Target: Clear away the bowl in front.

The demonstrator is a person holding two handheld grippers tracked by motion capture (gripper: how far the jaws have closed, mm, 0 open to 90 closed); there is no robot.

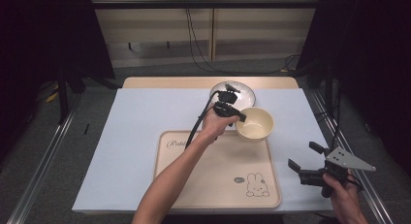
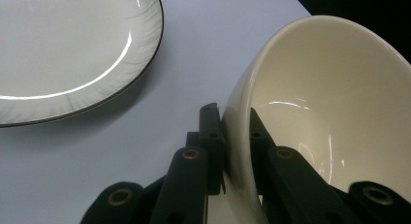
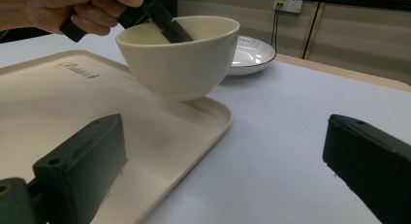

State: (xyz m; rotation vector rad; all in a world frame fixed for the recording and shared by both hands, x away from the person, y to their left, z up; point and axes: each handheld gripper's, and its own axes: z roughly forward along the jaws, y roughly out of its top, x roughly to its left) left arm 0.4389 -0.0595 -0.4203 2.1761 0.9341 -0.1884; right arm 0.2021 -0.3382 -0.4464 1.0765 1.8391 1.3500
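Observation:
My left gripper (image 1: 236, 116) is shut on the rim of a cream bowl (image 1: 255, 123), one jaw inside and one outside. In the left gripper view the left gripper (image 2: 236, 129) pinches the wall of the tilted bowl (image 2: 329, 103). Seen from the right gripper view, the bowl (image 3: 179, 56) hangs just above the far right corner of the beige tray (image 3: 63, 103), held by the left gripper (image 3: 167, 25). My right gripper (image 1: 303, 156) stands open and empty over the mat right of the tray (image 1: 213, 185); in its own view the right gripper (image 3: 225, 136) has its jaws wide apart.
A white plate (image 1: 232, 91) with a dark rim lies on the mat behind the bowl; it is also in the left gripper view as the plate (image 2: 63, 49). The white mat (image 1: 135, 127) covers most of the table. The tray has a rabbit print near its front right corner.

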